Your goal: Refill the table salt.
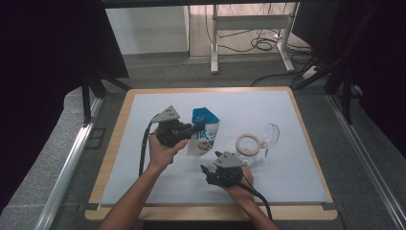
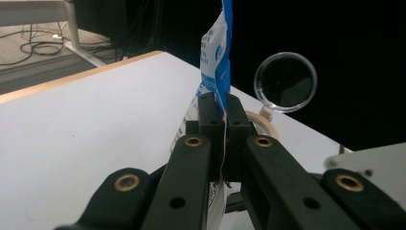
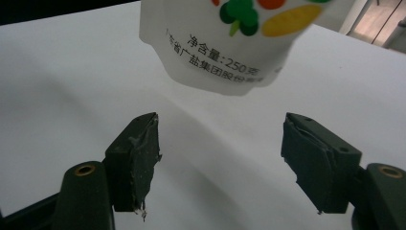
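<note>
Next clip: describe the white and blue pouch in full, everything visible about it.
The pouch is a soft, glossy plastic bag, white with a blue top band, Chinese print and a colourful fruit or vegetable graphic low on its front. It looks filled and hangs upright, its bottom lifted off the white table surface. The left hand-held gripper is shut on its side seam edge. The right hand-held gripper is open below it, not touching. A glass jar lies to its right, apart.

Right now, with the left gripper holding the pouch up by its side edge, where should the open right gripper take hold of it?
Probably the bottom edge of the pouch, approached from below. The left gripper pinches one flat side seam, so the pouch hangs off the table with its lower end free. The right gripper stands open just beneath that edge, which looks narrower than the jaw gap.
</note>
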